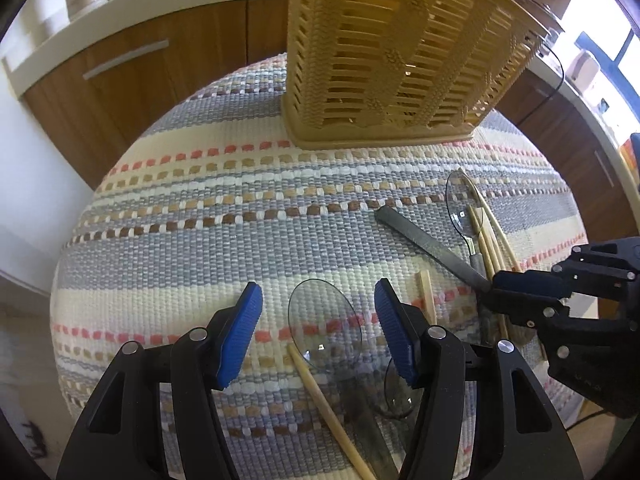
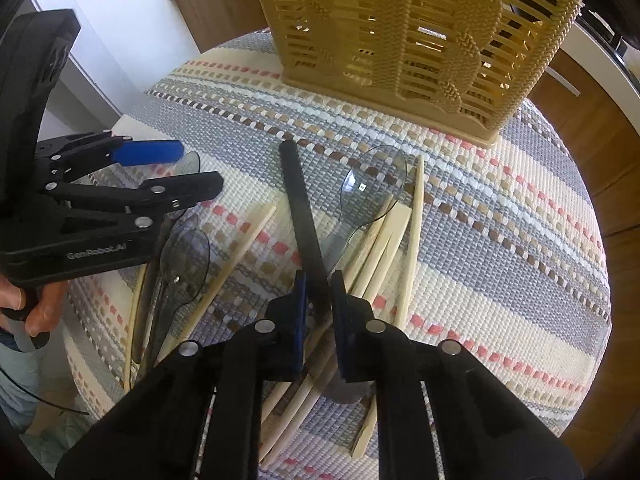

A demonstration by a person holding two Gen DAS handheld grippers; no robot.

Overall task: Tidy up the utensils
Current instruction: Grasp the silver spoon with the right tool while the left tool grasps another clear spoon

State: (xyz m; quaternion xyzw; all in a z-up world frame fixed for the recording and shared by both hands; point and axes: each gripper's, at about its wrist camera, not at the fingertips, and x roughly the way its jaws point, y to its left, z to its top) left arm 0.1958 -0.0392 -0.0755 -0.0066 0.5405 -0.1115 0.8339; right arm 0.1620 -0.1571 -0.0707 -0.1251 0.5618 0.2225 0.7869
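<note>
A smoky clear spoon (image 1: 324,320) lies on the striped cloth, its bowl between the blue pads (image 1: 248,332) of my left gripper (image 1: 320,320). The pads stand apart from it, so this gripper is open. A second clear spoon (image 1: 400,388) and a chopstick (image 1: 328,412) lie just below. My right gripper (image 2: 320,300) points steeply down and is shut on a dark knife (image 2: 298,192), which runs away towards the basket. The left wrist view shows the same knife (image 1: 424,240) with the right gripper (image 1: 490,290) at its near end. A third clear spoon (image 2: 374,188) and several chopsticks (image 2: 384,248) lie beside the knife.
A tall beige slatted utensil basket (image 1: 400,60) stands at the far side of the cloth-covered table (image 1: 200,220). Wooden cabinets (image 1: 132,80) and a white counter lie beyond it. A person's hand (image 2: 36,300) holds the left gripper (image 2: 192,168) at the table's left edge.
</note>
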